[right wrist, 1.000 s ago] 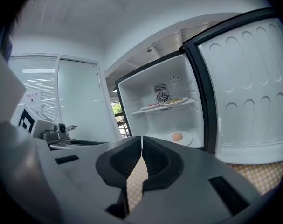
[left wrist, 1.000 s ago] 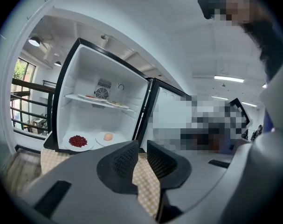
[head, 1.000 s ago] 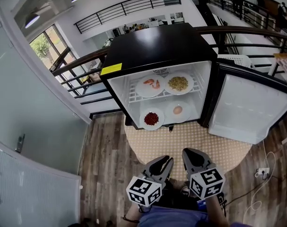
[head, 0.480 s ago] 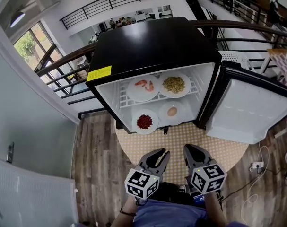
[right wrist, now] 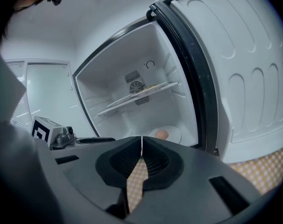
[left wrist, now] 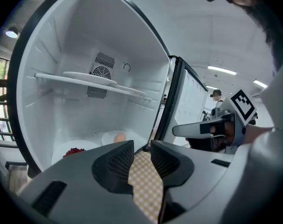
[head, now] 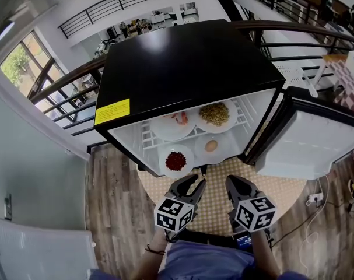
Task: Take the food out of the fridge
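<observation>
Four plates of food sit in the open fridge (head: 182, 63): a shrimp plate (head: 174, 123) and a noodle plate (head: 216, 114) on the wire shelf (head: 146, 137), a red-food plate (head: 175, 160) and a pale-lump plate (head: 210, 146) on the floor below. The left gripper (head: 190, 184) and right gripper (head: 236, 182) hang side by side over the checked mat (head: 281, 194), with the fridge at twelve o'clock and its door (head: 316, 139) at two. The left jaws have just been opening and stand slightly apart around nothing; the right jaws are pressed together, empty.
</observation>
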